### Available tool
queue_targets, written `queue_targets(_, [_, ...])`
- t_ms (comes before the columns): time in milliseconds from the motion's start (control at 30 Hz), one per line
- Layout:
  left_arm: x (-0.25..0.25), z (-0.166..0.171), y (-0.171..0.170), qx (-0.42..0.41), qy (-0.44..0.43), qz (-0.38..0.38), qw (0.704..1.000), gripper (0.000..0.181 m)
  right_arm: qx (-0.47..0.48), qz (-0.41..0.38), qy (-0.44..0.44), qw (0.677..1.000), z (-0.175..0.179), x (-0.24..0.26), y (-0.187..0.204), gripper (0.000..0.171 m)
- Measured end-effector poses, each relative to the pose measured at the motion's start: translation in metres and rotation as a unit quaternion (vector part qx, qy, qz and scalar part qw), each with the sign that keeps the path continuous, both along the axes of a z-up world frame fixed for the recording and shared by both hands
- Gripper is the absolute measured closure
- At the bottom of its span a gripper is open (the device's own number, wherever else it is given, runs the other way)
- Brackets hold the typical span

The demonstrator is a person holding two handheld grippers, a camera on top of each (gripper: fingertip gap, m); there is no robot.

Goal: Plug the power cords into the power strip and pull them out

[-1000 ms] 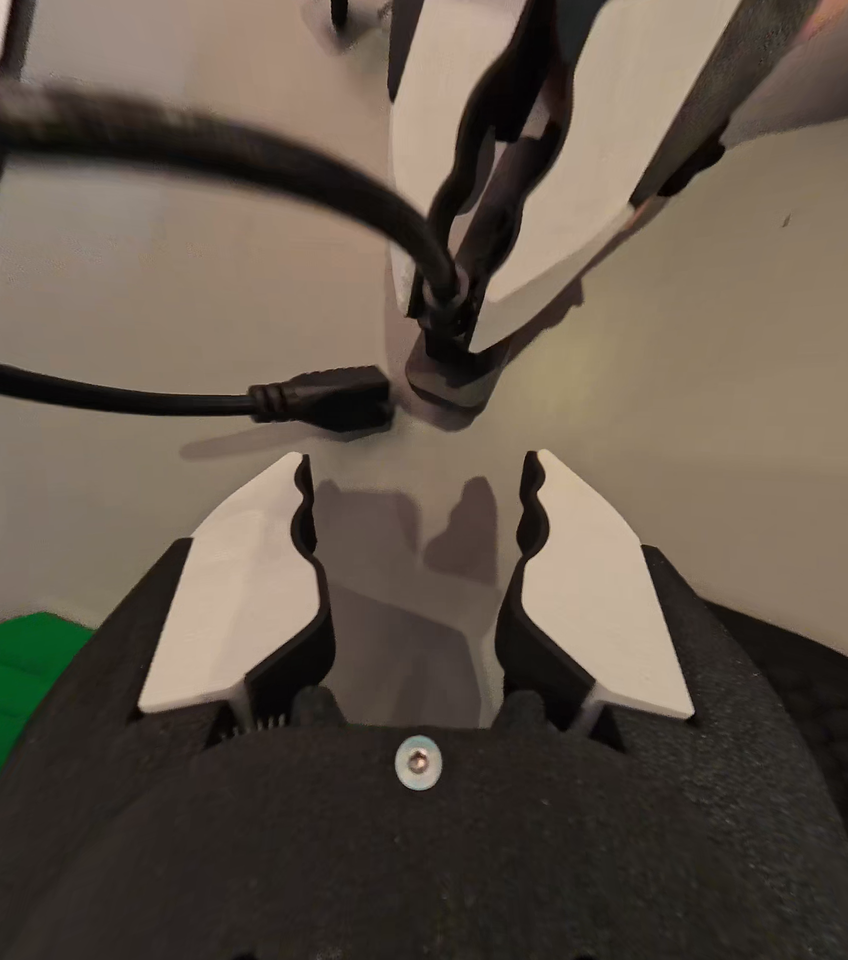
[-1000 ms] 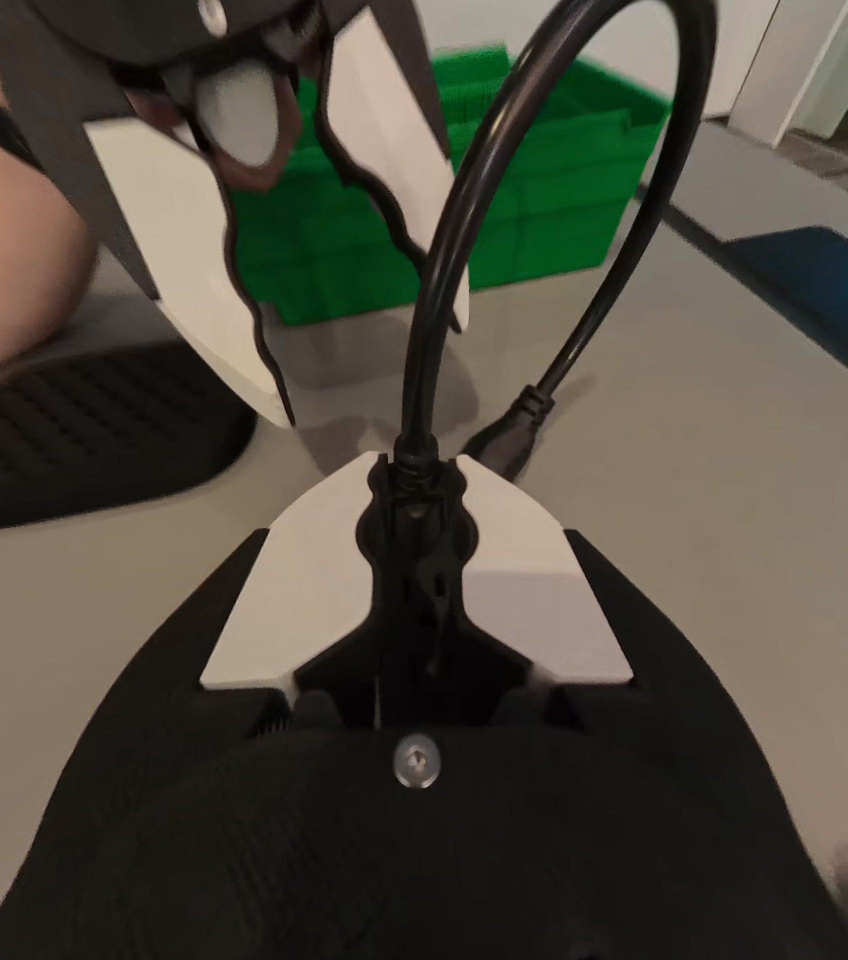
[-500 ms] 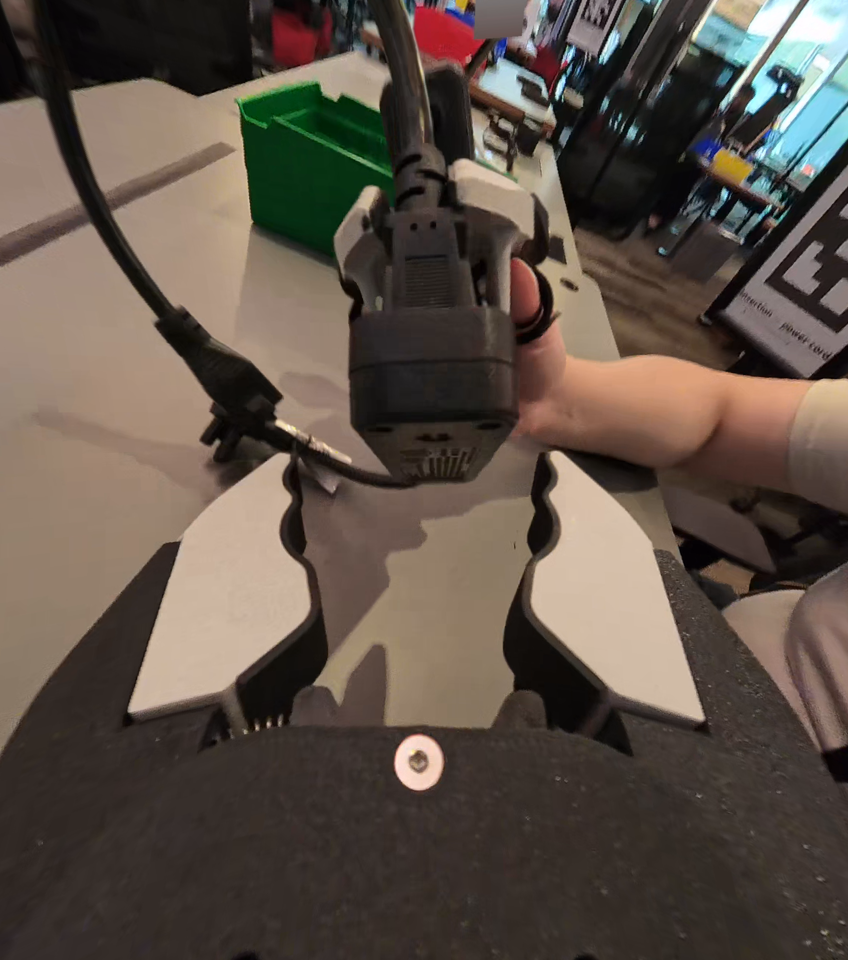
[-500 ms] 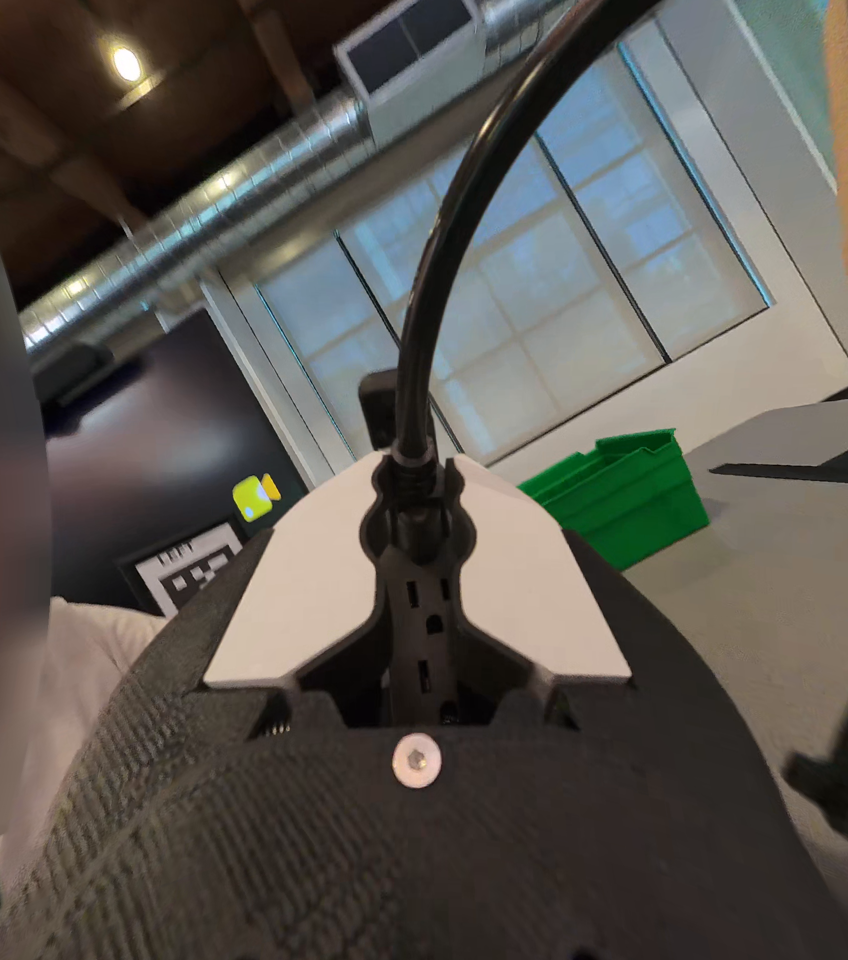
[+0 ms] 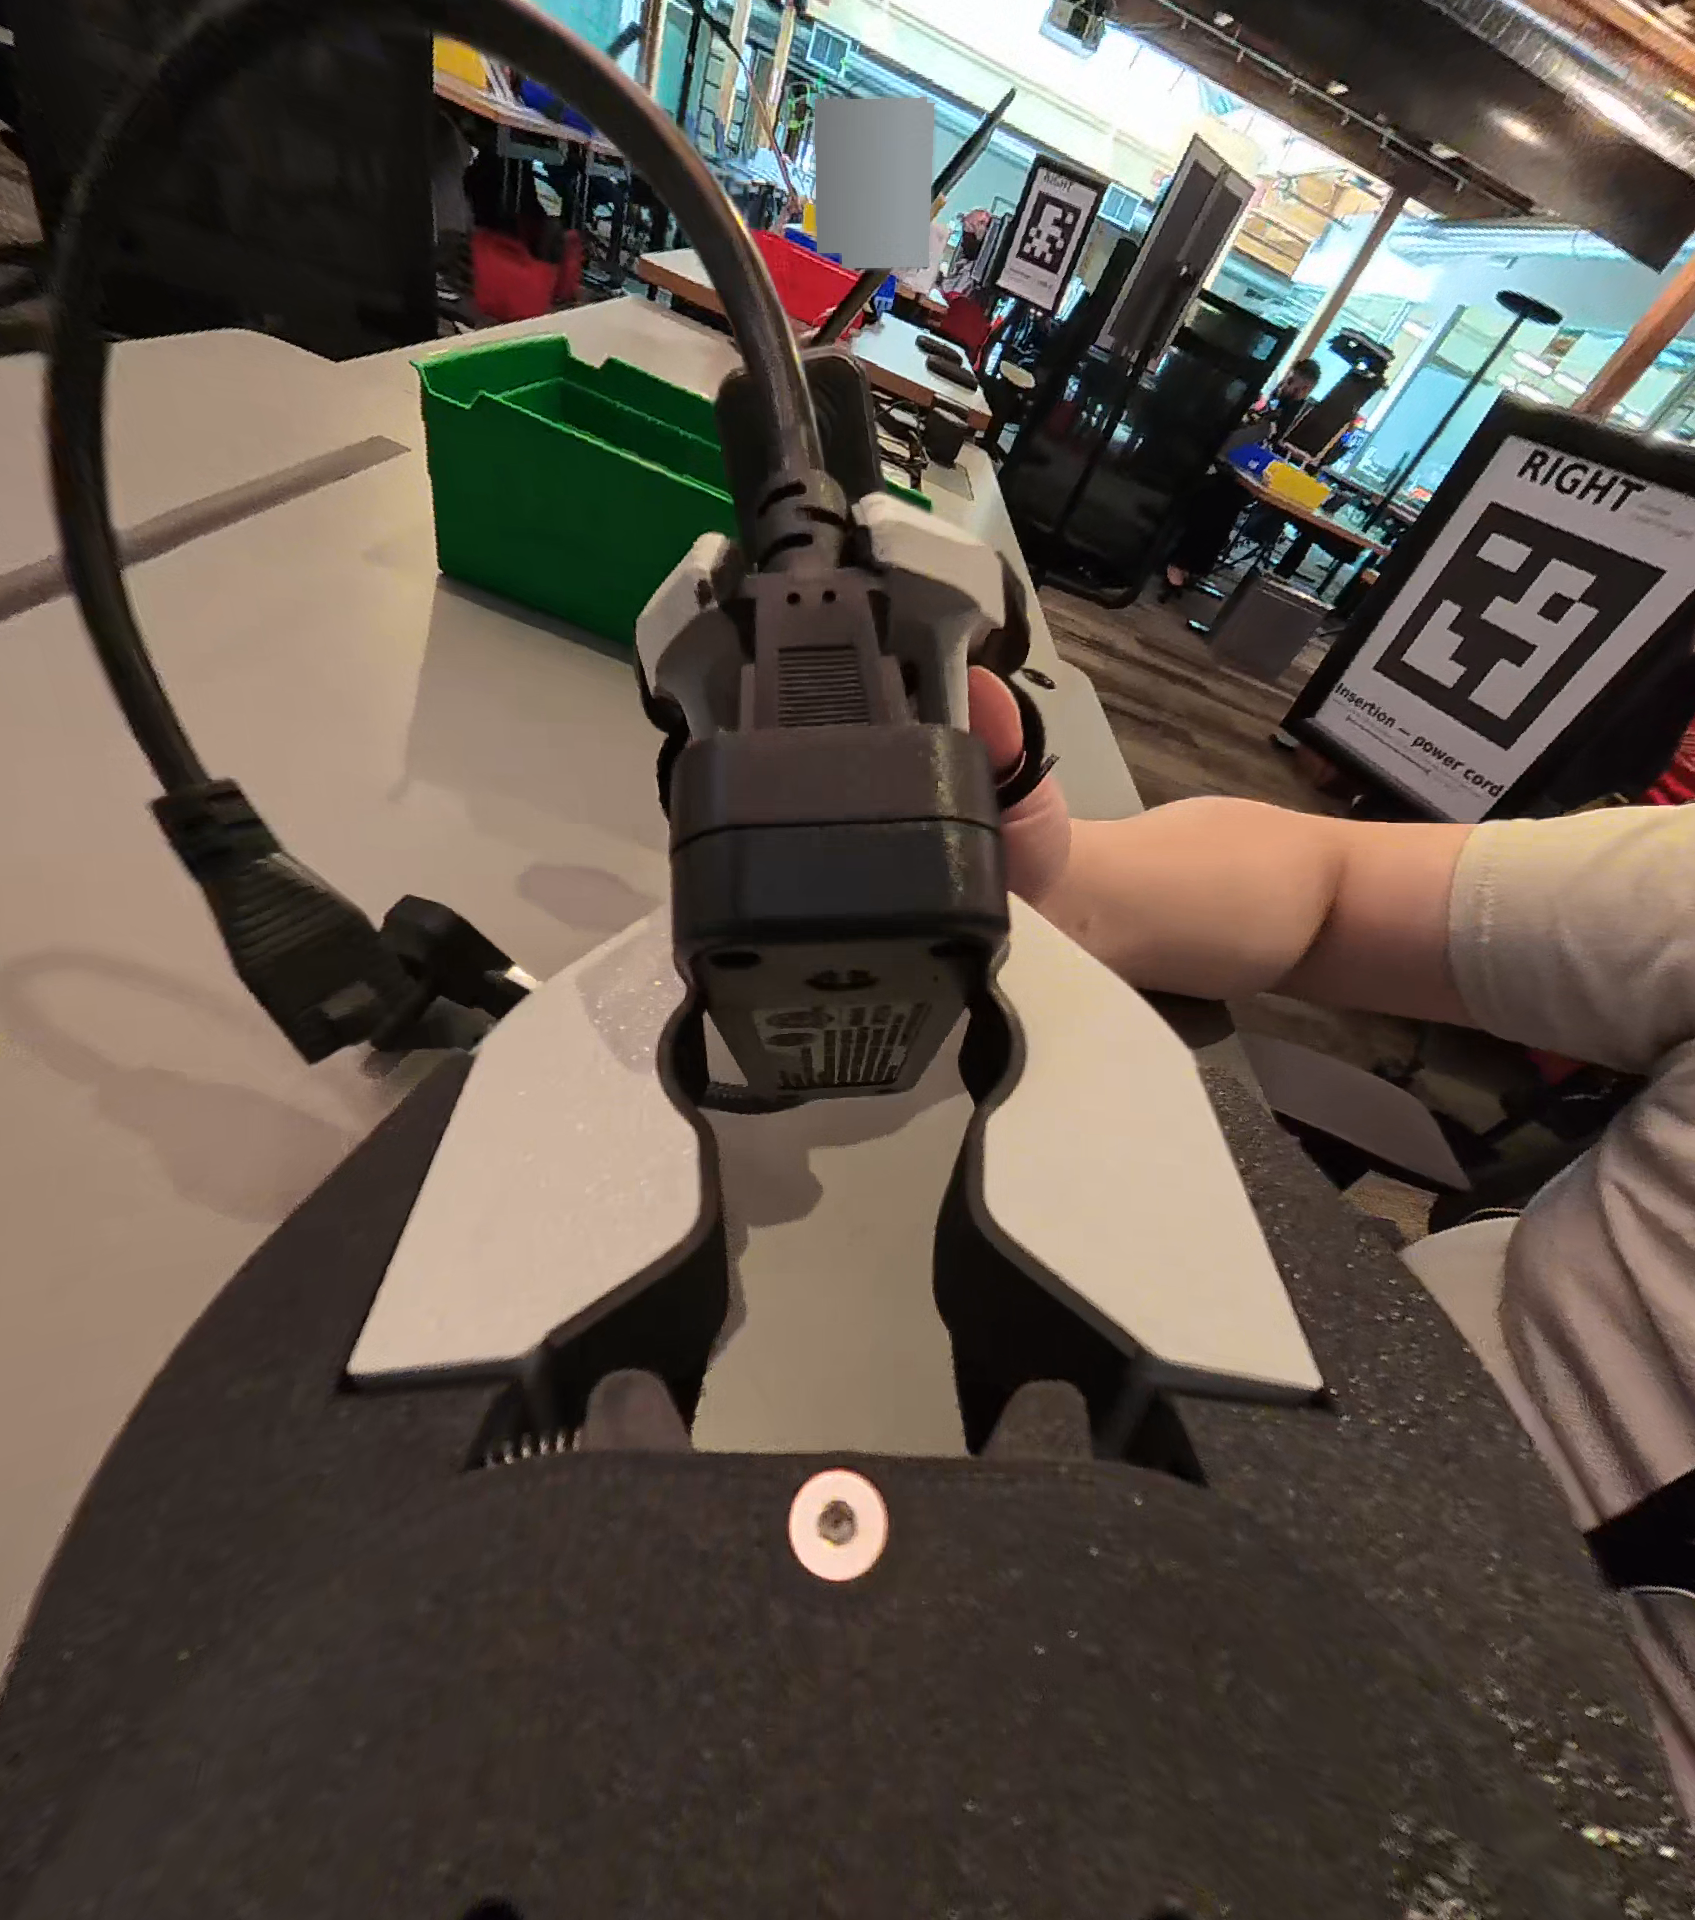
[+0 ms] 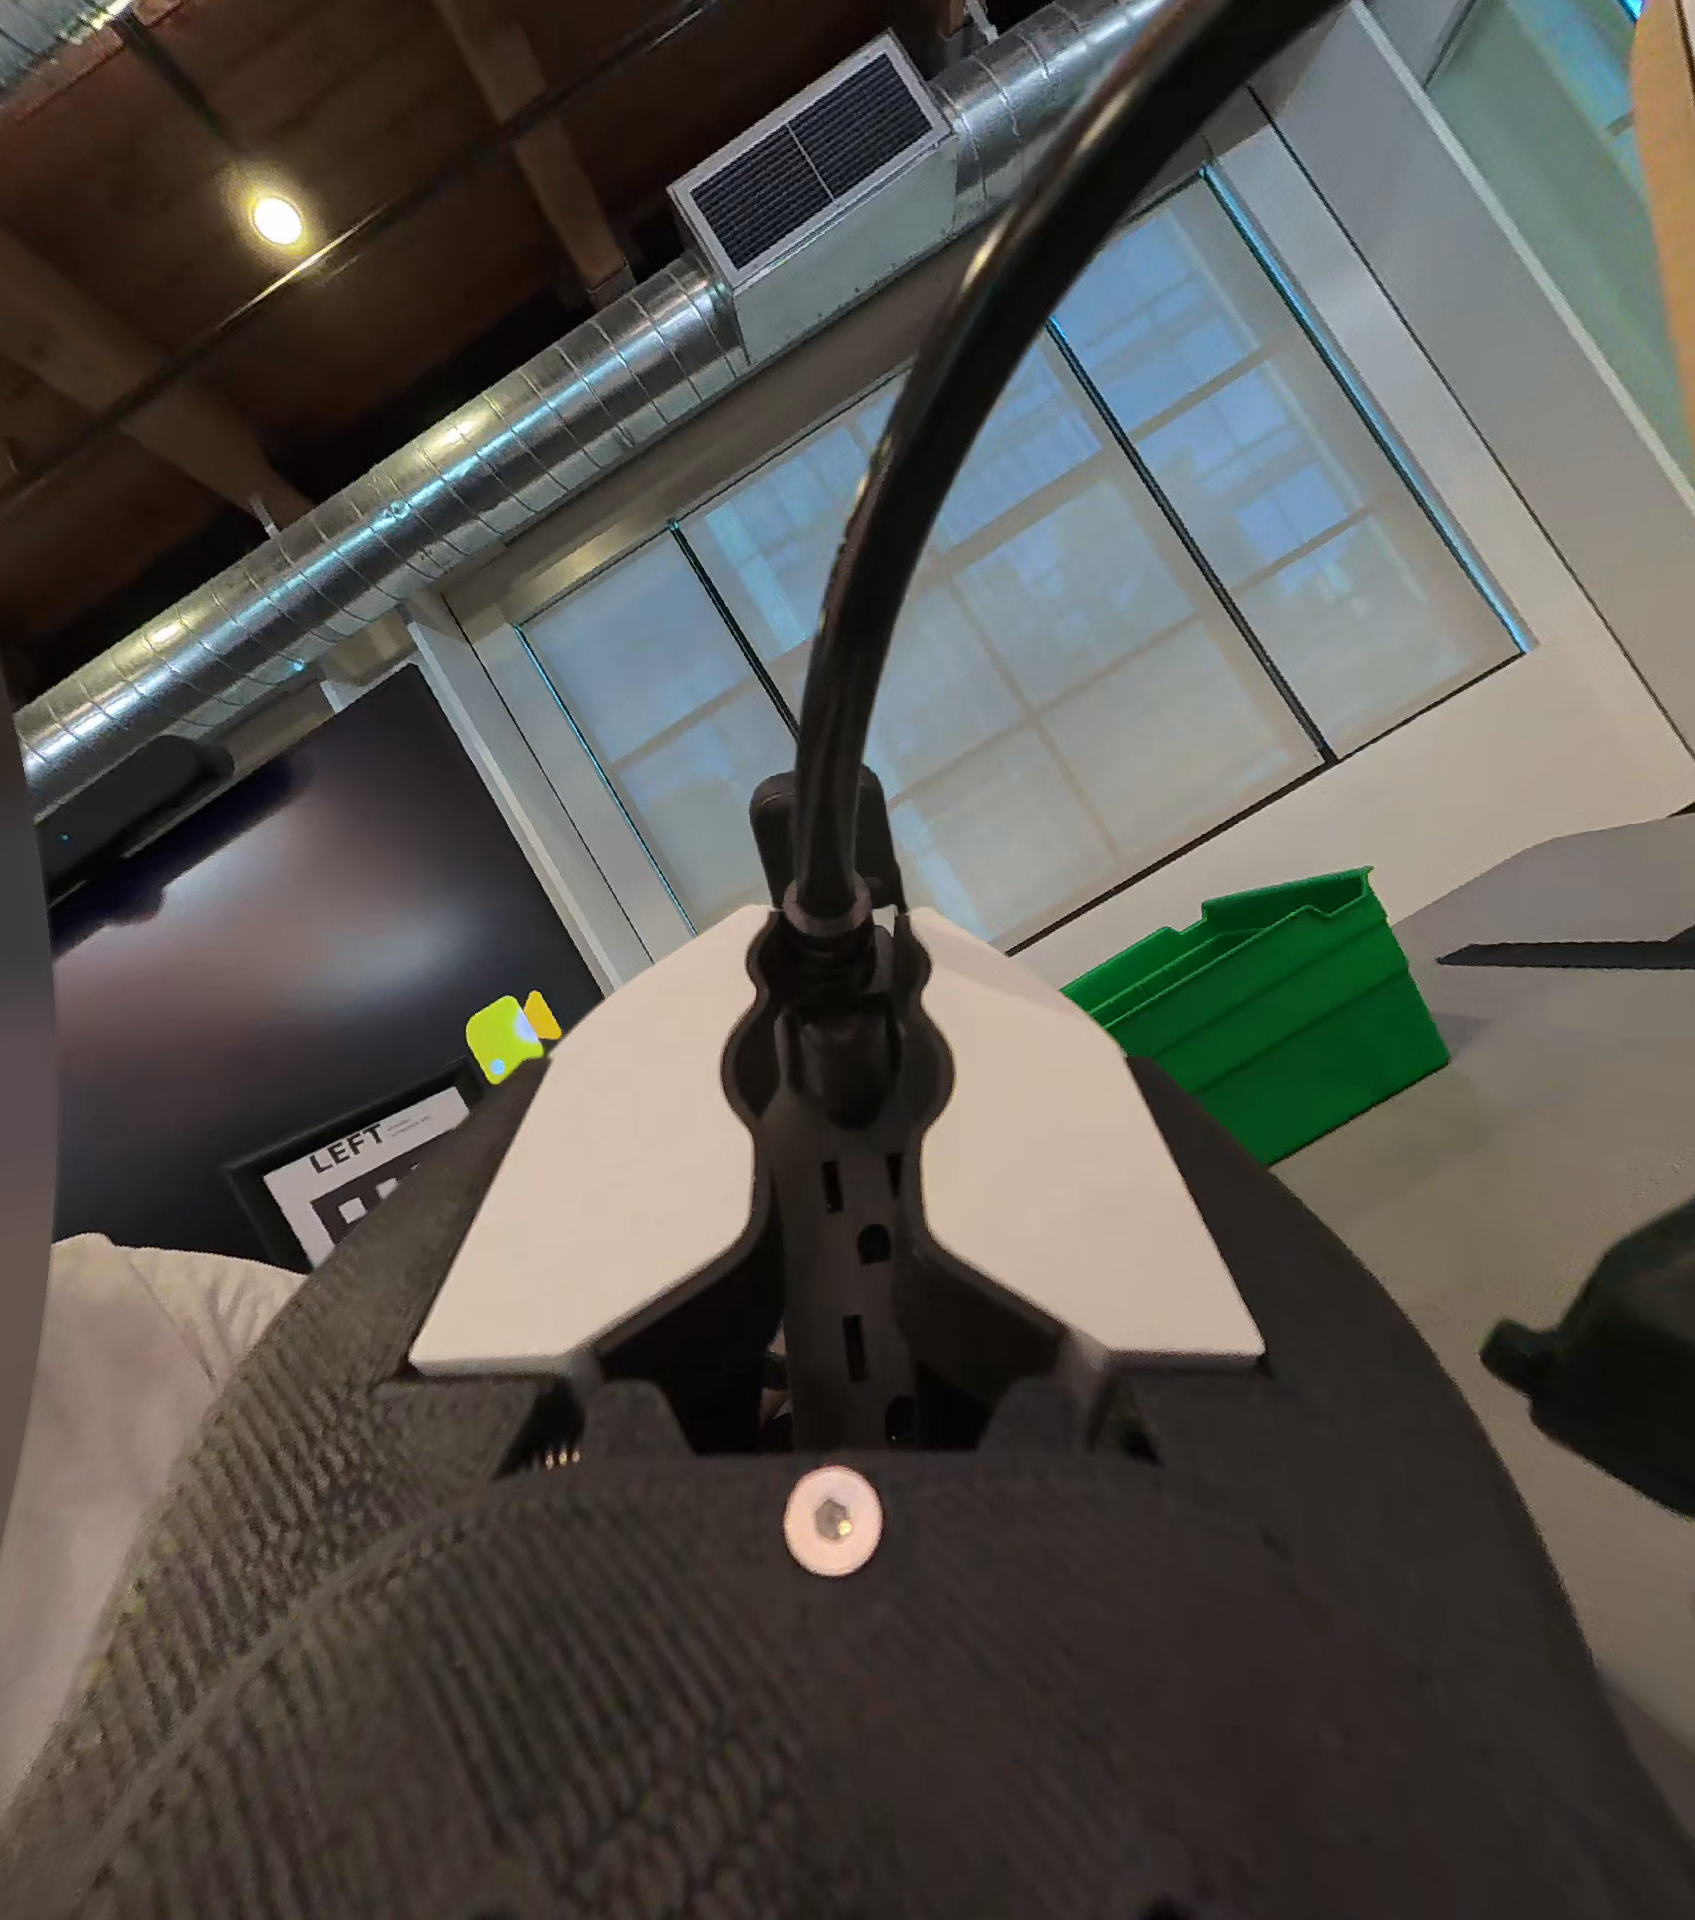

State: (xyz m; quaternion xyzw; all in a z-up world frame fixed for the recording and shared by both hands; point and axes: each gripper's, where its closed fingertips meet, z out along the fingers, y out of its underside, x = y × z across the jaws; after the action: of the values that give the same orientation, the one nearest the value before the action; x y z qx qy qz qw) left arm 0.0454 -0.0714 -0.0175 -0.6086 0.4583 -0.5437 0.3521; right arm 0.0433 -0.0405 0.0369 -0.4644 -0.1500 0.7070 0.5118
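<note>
The black power strip (image 5: 827,831) is held up in the air, end-on to the left wrist view. My right gripper (image 5: 822,582) is shut on its cord end. The right wrist view shows the strip's outlet slots (image 6: 858,1205) between that gripper's (image 6: 827,935) closed fingers. My left gripper (image 5: 827,1029) has its jaws closed around the strip's near end. A thick black cable (image 5: 84,416) loops from the strip up, left and down to a black plug (image 5: 292,935) on the grey table (image 5: 95,1091). A second plug (image 5: 453,956) lies beside it.
A green bin (image 5: 562,499) stands on the table behind the strip and also shows in the right wrist view (image 6: 1269,1029). A person's forearm (image 5: 1238,894) reaches in from the right. A marker sign (image 5: 1508,623) stands off the table at right. A blurred black plug (image 6: 1674,1351) sits at that view's right edge. Spacing between my two grippers at the tips: around 6 cm.
Both grippers swung up from pointing at the table. The strip has come closer, and my left jaws have narrowed from wide open to closed around its near end.
</note>
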Motion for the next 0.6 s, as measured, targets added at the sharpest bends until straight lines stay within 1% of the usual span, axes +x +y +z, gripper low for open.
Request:
queue_targets(133, [-0.003,0.002,0.000,0.021,0.020,0.000,1.000,0.135,0.035,-0.001,-0.017,0.999,0.002,0.001,-0.004,0.151])
queue_targets(300, [-0.003,-0.002,-0.002,0.026,0.023,-0.010,0.999,0.135,0.119,-0.040,-0.110,0.986,-0.002,0.007,-0.008,0.151])
queue_targets(367, [-0.003,-0.004,-0.004,0.028,0.027,-0.018,0.999,0.135,0.125,-0.022,-0.121,0.984,-0.003,0.004,-0.015,0.140])
queue_targets(467, [-0.002,-0.008,-0.009,0.045,0.044,-0.031,0.998,0.135,0.125,0.013,-0.147,0.981,-0.008,-0.004,-0.022,0.134])
queue_targets(500, [-0.002,-0.008,-0.011,0.054,0.047,-0.036,0.997,0.135,0.125,0.014,-0.156,0.980,-0.009,-0.005,-0.022,0.134])
queue_targets(533, [-0.001,-0.008,-0.012,0.062,0.051,-0.037,0.996,0.135,0.125,0.011,-0.166,0.978,-0.009,-0.006,-0.021,0.145])
queue_targets(600, [-0.002,-0.007,-0.013,0.068,0.055,-0.038,0.995,0.136,0.130,0.020,-0.181,0.975,-0.009,-0.005,-0.024,0.146])
